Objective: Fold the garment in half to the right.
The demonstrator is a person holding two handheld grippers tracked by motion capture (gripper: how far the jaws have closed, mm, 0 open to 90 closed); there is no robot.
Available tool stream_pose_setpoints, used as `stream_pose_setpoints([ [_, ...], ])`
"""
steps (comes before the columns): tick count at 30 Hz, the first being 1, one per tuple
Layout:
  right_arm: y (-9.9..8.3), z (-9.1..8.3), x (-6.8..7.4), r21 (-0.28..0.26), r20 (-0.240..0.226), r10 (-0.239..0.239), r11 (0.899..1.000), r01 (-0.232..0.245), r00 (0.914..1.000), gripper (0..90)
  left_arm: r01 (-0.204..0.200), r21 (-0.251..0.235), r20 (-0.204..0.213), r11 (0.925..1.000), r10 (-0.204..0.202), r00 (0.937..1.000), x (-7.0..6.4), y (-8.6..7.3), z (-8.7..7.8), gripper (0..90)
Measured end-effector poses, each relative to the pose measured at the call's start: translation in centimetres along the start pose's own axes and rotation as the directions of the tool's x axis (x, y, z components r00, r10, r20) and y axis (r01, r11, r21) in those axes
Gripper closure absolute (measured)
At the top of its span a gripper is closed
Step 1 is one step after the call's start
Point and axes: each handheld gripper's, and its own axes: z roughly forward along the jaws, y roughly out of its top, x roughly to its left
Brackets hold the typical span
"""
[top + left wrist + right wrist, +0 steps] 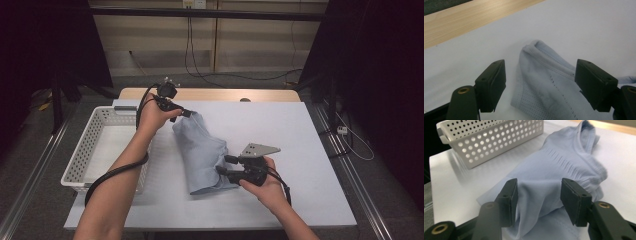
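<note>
High view | left tongs wide at garment top | right tongs wide, straddling its lower fold

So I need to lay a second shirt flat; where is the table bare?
Bare: the white sheet right of the blue garment, and the strip along its near edge. Crowded: the left side, with the basket.

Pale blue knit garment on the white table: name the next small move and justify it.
Probably shut both grippers. The left gripper and right gripper each stand open, jaws straddling folds of the pale blue knit garment, which lies bunched beside the white perforated basket.
</note>
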Motion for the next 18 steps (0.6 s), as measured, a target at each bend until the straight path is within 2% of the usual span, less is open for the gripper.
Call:
stream_pose_setpoints([
  [6, 0.8, -0.1, -0.7, -0.015, 0.030, -0.001, 1.000, 0.001, 0.9996, 43.1, 0.005, 0.000, 0.008, 1.0000, -0.005, 1.0000, -0.2, -0.2, 0.1, 24.6],
  [8, 1.0, 0.1, -0.9, -0.007, 0.033, -0.016, 1.000, 0.016, 0.9993, 42.9, 0.006, -0.002, 0.006, 1.0000, -0.006, 1.0000, -0.2, -0.3, 0.1, 24.6],
  [10, 1.3, 0.3, -1.1, -0.003, 0.033, -0.028, 1.000, 0.028, 0.9991, 46.9, 0.001, 0.001, 0.007, 1.0000, -0.001, 1.0000, -0.2, -0.3, 0.0, 24.4],
  [14, 1.8, 0.8, -1.4, 0.003, 0.049, -0.017, 1.000, 0.017, 0.9986, 51.2, 0.002, 0.004, 0.011, 1.0000, -0.002, 0.9999, -0.2, -0.5, 0.0, 24.3],
  [17, 2.3, 1.3, -1.6, 0.006, 0.048, -0.015, 1.000, 0.014, 0.9987, 57.4, 0.001, 0.004, 0.014, 1.0000, -0.001, 0.9999, -0.3, -0.6, -0.1, 24.0],
  [18, 2.3, 1.5, -1.6, 0.011, 0.042, -0.013, 1.000, 0.012, 0.9990, 62.1, 0.000, 0.007, 0.016, 1.0000, 0.000, 0.9999, -0.3, -0.6, -0.1, 23.9],
])
